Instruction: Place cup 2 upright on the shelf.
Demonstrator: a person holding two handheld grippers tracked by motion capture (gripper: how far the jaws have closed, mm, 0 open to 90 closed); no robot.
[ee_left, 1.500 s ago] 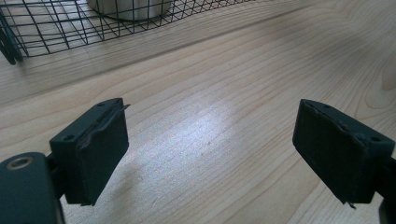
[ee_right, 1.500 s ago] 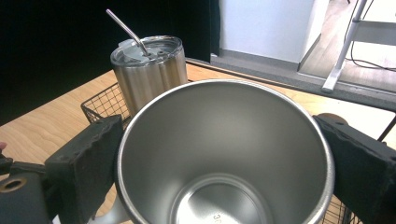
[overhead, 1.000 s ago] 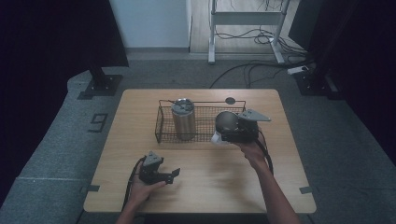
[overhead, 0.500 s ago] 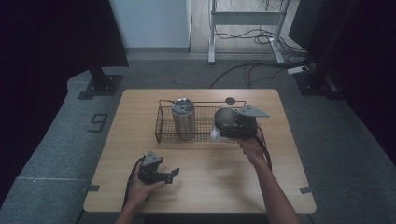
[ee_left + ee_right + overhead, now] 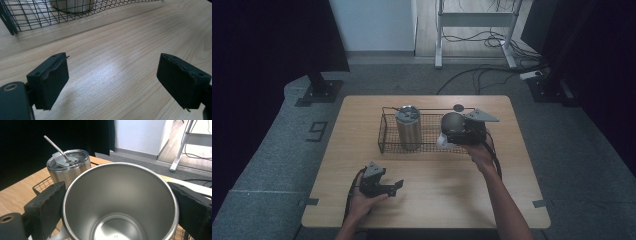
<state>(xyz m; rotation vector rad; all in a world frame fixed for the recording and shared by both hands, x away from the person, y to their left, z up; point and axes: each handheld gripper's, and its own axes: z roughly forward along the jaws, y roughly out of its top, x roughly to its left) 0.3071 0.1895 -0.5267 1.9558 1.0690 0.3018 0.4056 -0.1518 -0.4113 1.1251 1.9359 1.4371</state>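
Lab, black curtains, floor cables, metal stand

In the right gripper view, the steel cup is cut off at the bottom edge. In the left gripper view, the lidded tumbler and wire basket run past the top edge.

Silver steel, black wire, pale wood

A plain silver cup sits between black pads; at its 10 o'clock, a silver lidded tumbler; black wire basket; light wood-grain table.
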